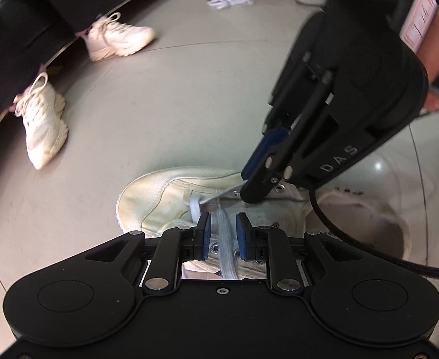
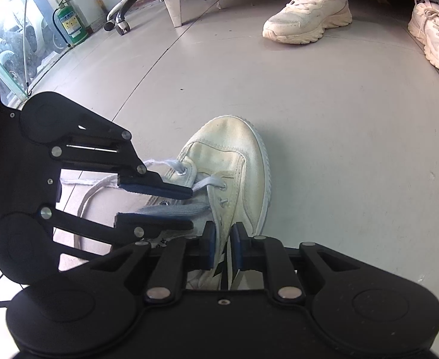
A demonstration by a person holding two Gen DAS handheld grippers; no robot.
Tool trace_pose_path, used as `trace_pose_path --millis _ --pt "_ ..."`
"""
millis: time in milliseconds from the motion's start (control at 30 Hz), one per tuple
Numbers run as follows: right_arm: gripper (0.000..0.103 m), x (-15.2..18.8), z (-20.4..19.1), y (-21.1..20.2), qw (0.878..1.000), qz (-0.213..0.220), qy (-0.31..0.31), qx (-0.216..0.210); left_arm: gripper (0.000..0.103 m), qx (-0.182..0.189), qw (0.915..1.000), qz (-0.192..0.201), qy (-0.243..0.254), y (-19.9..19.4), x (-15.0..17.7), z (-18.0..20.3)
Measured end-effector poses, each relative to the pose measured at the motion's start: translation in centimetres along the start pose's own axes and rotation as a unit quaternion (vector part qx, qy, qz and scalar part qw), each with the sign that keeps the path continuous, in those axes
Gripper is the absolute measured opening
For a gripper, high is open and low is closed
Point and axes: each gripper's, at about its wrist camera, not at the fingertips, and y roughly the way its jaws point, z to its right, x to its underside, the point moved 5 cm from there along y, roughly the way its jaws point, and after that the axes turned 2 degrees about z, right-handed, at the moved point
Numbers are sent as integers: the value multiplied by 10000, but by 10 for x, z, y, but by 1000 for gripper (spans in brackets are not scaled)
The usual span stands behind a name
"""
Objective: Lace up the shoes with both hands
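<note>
Threading step: left fingers (image 1: 223,236) spread around lace (image 1: 223,239); right fingers (image 2: 221,245) apart, empty, over shoe (image 2: 234,161). Next: pinch the lace tip, aim at an eyelet.

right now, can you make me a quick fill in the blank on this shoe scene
1. The shoe lies on the ____.
2. The lace runs between the pads of the ____ gripper.
3. The extinguisher by the window is ____.
4. The seated person wears ____ sneakers.

Missing: floor; left; green; white
</note>
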Motion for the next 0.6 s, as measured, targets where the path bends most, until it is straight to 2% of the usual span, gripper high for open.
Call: trace_pose_path --millis 33,67,267,333,400,467,600 --pt "12 -1 0 1 10000 0 -4 9 6 1 10000 -25 -62 2 0 0" --pt "12 -1 0 1 10000 0 -9 18 4 6 9999 -41 -135 4 1 -1" --pt "12 -1 -3 2 9999 22 -87 71 2 -109 9985 117 -514 10 4 -2" --pt "12 -2 -4 1 9999 21 -99 44 2 -299 9972 222 -651 12 3 0" --pt "12 -2 -3 0 9999 5 -9 -136 2 -557 9965 336 -528 13 3 8" --pt "13 -4 3 -3 9985 16 355 -410 1 -744 9954 469 -392 12 6 14" --pt "13 -12 22 -10 9879 372 1310 -748 1 -949 9915 752 -469 9 15 18"
